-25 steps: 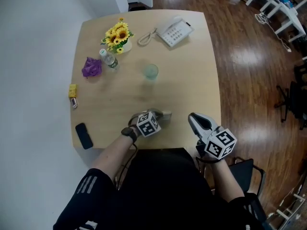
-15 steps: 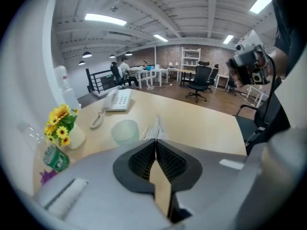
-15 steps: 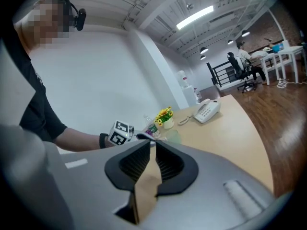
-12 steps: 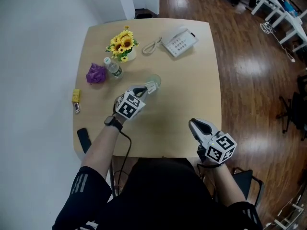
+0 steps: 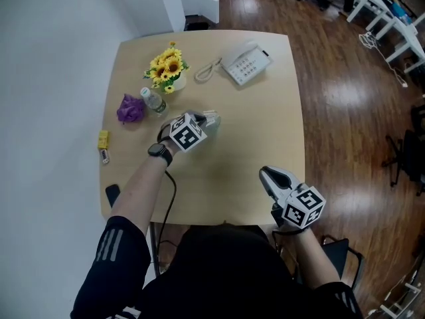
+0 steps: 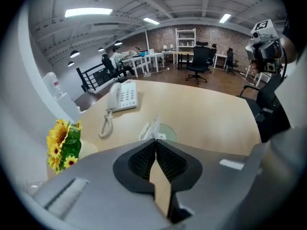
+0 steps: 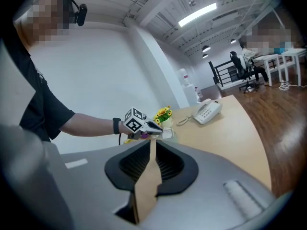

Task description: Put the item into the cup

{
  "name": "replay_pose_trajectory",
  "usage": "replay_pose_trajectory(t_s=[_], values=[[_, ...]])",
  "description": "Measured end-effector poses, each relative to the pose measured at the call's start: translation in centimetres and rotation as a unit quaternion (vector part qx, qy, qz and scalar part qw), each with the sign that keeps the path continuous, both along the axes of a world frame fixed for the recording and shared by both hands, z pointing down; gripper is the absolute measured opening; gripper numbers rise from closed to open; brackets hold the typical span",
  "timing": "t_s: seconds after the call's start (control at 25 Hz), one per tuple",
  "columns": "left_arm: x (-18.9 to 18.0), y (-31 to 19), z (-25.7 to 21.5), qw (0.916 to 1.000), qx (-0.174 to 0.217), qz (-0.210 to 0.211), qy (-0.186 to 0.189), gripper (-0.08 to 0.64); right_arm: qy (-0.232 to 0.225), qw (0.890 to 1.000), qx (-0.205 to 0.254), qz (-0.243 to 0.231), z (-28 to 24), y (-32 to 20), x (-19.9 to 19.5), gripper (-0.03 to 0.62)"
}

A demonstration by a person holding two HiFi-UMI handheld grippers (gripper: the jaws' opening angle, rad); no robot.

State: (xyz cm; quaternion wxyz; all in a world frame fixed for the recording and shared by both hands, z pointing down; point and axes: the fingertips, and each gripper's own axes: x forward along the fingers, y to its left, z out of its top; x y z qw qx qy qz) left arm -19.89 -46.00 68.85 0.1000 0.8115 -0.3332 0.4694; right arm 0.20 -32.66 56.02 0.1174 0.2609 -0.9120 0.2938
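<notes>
A clear, green-tinted cup [image 5: 214,119] stands mid-table. My left gripper [image 5: 203,120] hovers right at it, shut on a thin white packet [image 5: 210,117]. In the left gripper view the packet [image 6: 150,128] sticks up out of the closed tips of the left gripper [image 6: 156,140], with the cup [image 6: 167,132] just beyond and below it. My right gripper [image 5: 267,173] rests near the table's front right edge, shut and empty. The right gripper view looks past the closed tips of the right gripper [image 7: 152,140] to the left gripper [image 7: 152,126], which holds the packet [image 7: 166,133].
Sunflowers [image 5: 166,65], a water bottle [image 5: 153,100] and a purple crumpled thing [image 5: 128,109] stand left of the cup. A white desk phone [image 5: 246,62] sits at the back. A small yellow item [image 5: 103,139] and a black phone [image 5: 111,195] lie by the left edge.
My left gripper has travelled from the table's front edge up to the cup, carrying the white packet. The right gripper has hardly moved.
</notes>
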Motion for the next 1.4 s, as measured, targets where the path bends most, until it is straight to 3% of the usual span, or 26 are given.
replay_pose_trajectory(t_s=[0.24,0.48,0.68,0.84,0.96,1.08,1.24,1.4], values=[[1.2,-0.3,2.8,0.9972,-0.062,0.020,-0.035,0.002,0.005,1.000,-0.007,0.007,0.4,0.2,0.5,0.046],[1.5,-0.5,4.5,0.9942,-0.091,0.019,-0.055,0.005,0.005,1.000,-0.010,0.015,0.6,0.6,1.2,0.046],[1.5,-0.6,4.1,0.9948,-0.086,0.021,-0.049,0.036,0.001,1.000,-0.001,0.020,0.2,1.3,1.4,0.046],[1.2,-0.1,1.9,0.9975,-0.060,0.020,-0.032,0.087,0.000,1.000,0.005,0.028,-0.6,2.2,1.3,0.046],[0.9,1.4,-1.4,0.9998,-0.019,0.010,0.004,0.092,-0.003,0.999,0.011,0.034,-1.3,3.2,1.0,0.046],[1.2,5.4,-4.9,0.9974,0.006,0.006,0.071,0.098,-0.006,0.999,0.020,0.037,-2.0,4.6,0.4,0.046],[1.4,12.2,-9.4,0.9875,0.052,-0.001,0.149,0.104,-0.006,0.998,0.043,0.040,-3.6,6.8,-0.6,0.046],[1.5,19.4,-11.4,0.9727,0.091,-0.044,0.209,0.114,-0.008,0.997,0.062,0.044,-5.4,9.3,-1.2,0.046]])
